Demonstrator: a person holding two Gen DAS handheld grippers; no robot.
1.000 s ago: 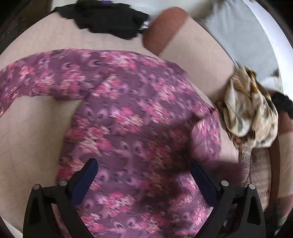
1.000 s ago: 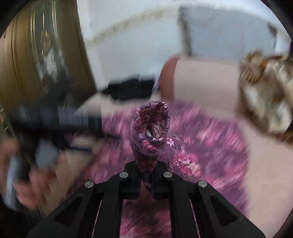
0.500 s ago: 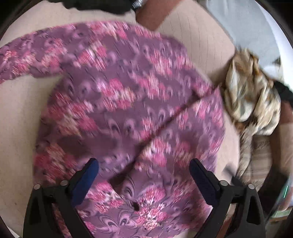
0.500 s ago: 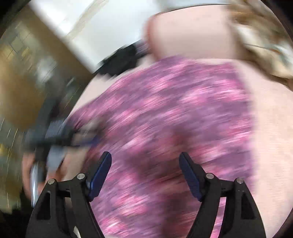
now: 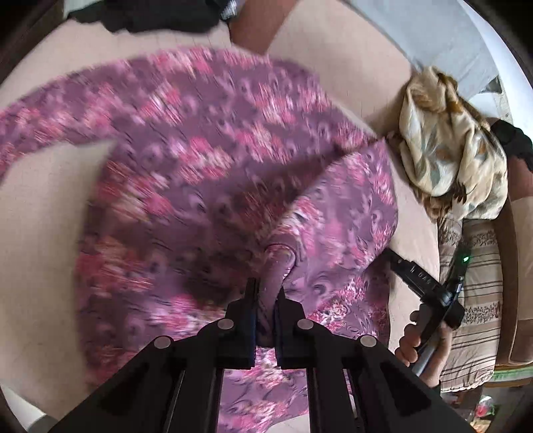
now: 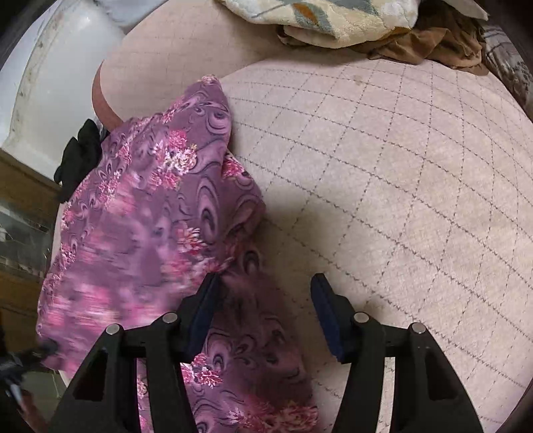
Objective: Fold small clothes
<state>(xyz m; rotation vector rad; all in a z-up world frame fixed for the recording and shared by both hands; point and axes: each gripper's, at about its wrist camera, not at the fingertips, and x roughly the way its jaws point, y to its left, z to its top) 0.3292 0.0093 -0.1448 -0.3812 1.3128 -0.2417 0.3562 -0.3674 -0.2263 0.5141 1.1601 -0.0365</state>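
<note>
A purple floral garment (image 5: 206,160) lies spread on a pale pink quilted cushion (image 6: 399,166). My left gripper (image 5: 266,293) is shut on a raised fold of it near the middle. In the left wrist view the right gripper (image 5: 416,279), held by a hand (image 5: 413,343), sits at the garment's right edge. In the right wrist view the garment (image 6: 150,206) fills the left side. My right gripper (image 6: 266,299) has its jaws apart and closing. The garment's edge lies between them against the left pad, and bare cushion is under the right pad (image 6: 328,316).
A cream patterned cloth (image 5: 449,150) is heaped to the right of the garment, with a striped fabric (image 5: 476,316) below it. A black garment (image 5: 150,16) lies at the cushion's far edge. A brown cloth (image 6: 433,43) lies beside the cream one. A wooden cabinet (image 6: 20,216) stands on the left.
My left gripper went from wide open over the garment to shut on a fold. My right gripper let go of the bunched cloth, swung down to the garment's right edge and stands apart.
</note>
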